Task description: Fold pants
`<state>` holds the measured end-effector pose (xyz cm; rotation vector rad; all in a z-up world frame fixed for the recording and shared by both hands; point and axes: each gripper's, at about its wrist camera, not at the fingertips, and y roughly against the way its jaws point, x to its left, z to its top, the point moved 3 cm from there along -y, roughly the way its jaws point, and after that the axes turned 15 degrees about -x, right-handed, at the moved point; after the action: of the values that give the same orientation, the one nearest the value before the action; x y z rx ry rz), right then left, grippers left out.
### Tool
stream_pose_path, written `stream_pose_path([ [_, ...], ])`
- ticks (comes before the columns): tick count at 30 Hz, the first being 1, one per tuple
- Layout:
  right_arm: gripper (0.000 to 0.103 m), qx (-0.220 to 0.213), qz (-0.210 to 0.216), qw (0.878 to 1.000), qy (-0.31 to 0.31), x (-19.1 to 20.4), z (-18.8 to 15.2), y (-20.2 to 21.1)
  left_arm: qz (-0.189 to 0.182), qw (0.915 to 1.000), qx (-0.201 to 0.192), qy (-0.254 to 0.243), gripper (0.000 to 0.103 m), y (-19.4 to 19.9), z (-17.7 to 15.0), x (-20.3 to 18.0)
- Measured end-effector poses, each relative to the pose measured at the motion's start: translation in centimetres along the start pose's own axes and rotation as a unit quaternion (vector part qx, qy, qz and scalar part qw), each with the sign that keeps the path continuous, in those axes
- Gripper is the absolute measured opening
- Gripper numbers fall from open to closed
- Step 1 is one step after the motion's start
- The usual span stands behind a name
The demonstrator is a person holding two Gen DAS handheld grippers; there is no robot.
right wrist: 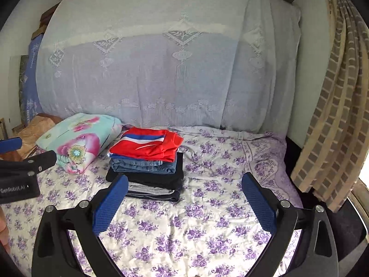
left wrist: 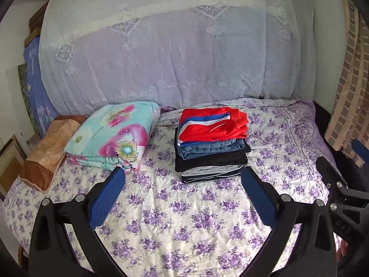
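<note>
A stack of folded clothes (left wrist: 212, 143) (right wrist: 147, 161) sits in the middle of the bed: a red garment with blue and white stripes on top, then blue jeans, black pants, and grey and navy pieces at the bottom. My left gripper (left wrist: 183, 177) hovers open over the floral sheet, just in front of the stack, with nothing between its blue pads. My right gripper (right wrist: 184, 184) is also open and empty, with the stack just beyond its left finger. Each gripper shows at the edge of the other's view.
A folded floral quilt (left wrist: 110, 136) (right wrist: 78, 140) and a brown pillow (left wrist: 50, 147) lie left of the stack. The purple-flowered sheet (left wrist: 184, 219) (right wrist: 196, 226) covers the bed. A lace-draped pile (left wrist: 173, 46) stands behind, and a checked curtain (right wrist: 334, 115) hangs at the right.
</note>
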<state>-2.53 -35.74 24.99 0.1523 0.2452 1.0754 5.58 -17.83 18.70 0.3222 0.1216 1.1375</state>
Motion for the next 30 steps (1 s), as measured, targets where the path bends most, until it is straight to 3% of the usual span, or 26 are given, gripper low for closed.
stream_pose_path([
  [5, 0.099, 0.07, 0.024, 0.997, 0.002, 1.4, -0.8, -0.5, 0.011, 0.9998, -0.011, 0.008, 0.098, 0.6, 1.0, 0.4],
  [9, 0.099, 0.031, 0.043, 0.998, 0.025, 1.7, 0.6, -0.6, 0.031, 0.9992, -0.017, 0.017, 0.098, 0.6, 1.7, 0.1],
  [12, 0.099, 0.002, 0.084, 0.996, 0.003, 1.5, 2.0, -0.8, 0.049, 0.9985, -0.019, 0.01, 0.098, 0.7, 2.0, 0.0],
  [16, 0.099, 0.008, 0.114, 0.993, -0.027, 1.9, 2.4, -2.0, 0.066, 0.9977, -0.012, 0.011, 0.098, 0.6, 2.0, 0.4],
  [21, 0.099, 0.026, 0.118, 0.992, -0.042, 1.6, 1.5, -2.5, 0.081, 0.9967, -0.004, -0.006, 0.098, 0.6, 1.9, -0.4],
  [27, 0.099, 0.03, 0.114, 0.991, -0.056, 0.8, 2.0, -2.0, 0.055, 0.9984, -0.002, 0.017, 0.098, 0.6, 2.3, -0.4],
  [30, 0.099, 0.024, 0.114, 0.991, -0.06, 0.9, 2.8, -1.4, 0.062, 0.9979, -0.002, 0.018, 0.098, 0.7, 2.3, -0.2],
])
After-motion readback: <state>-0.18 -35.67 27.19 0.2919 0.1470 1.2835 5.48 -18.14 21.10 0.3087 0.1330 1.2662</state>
